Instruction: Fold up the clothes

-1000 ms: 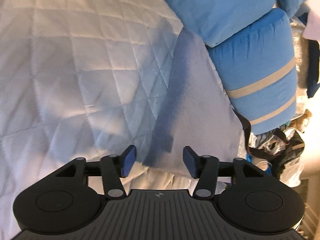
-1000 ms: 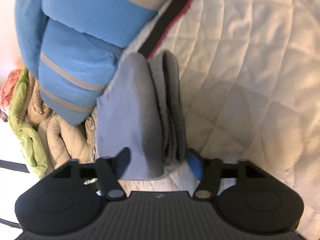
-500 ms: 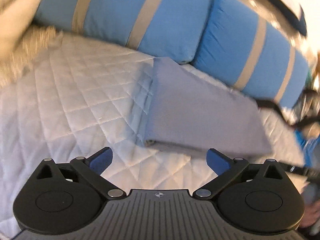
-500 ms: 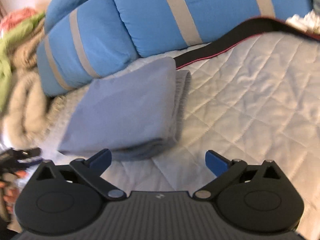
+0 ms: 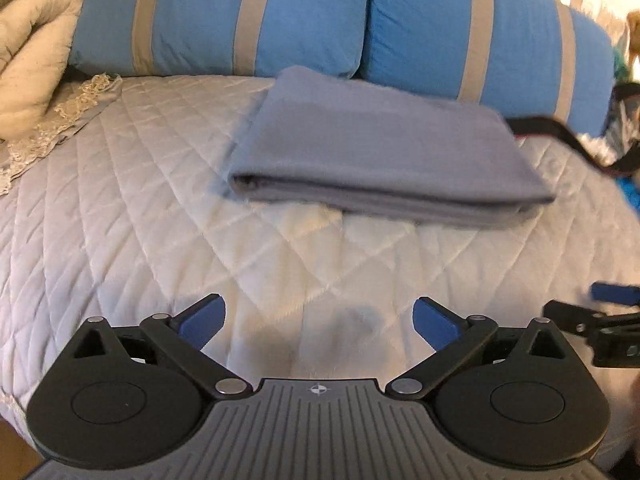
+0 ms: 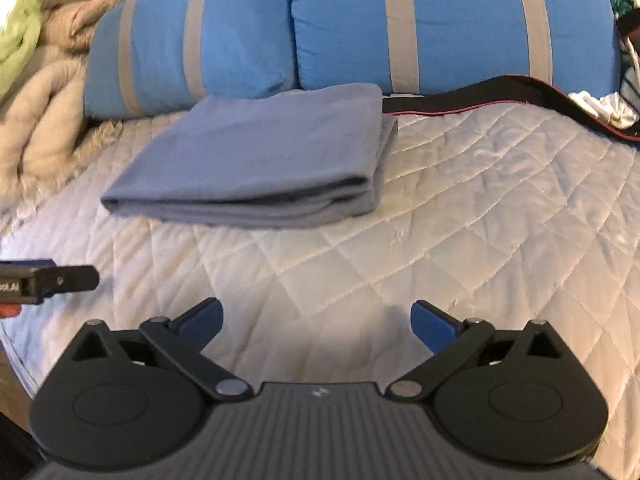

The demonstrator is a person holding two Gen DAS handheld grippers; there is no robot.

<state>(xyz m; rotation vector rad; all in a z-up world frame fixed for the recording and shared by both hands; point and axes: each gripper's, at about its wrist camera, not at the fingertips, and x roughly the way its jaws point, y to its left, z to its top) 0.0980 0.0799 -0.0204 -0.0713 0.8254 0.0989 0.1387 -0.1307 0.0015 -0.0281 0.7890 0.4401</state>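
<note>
A grey garment lies folded into a flat rectangle on the white quilted bed, its back edge against two blue pillows. The right wrist view shows the same folded garment left of centre. My left gripper is open over bare quilt, well short of the garment, with nothing between its blue pads. My right gripper is open too, held back from the garment over the quilt. Each gripper's tip shows at the edge of the other's view: the right gripper and the left gripper.
Two blue pillows with beige stripes line the head of the bed. A black strap with red edging runs right of the garment. Cream and green bedding is heaped at the left. Lace-edged cloth lies near it.
Both grippers opened, let go of the folded garment and drew back from it. Both rolled level, so the garment now lies square across each view.
</note>
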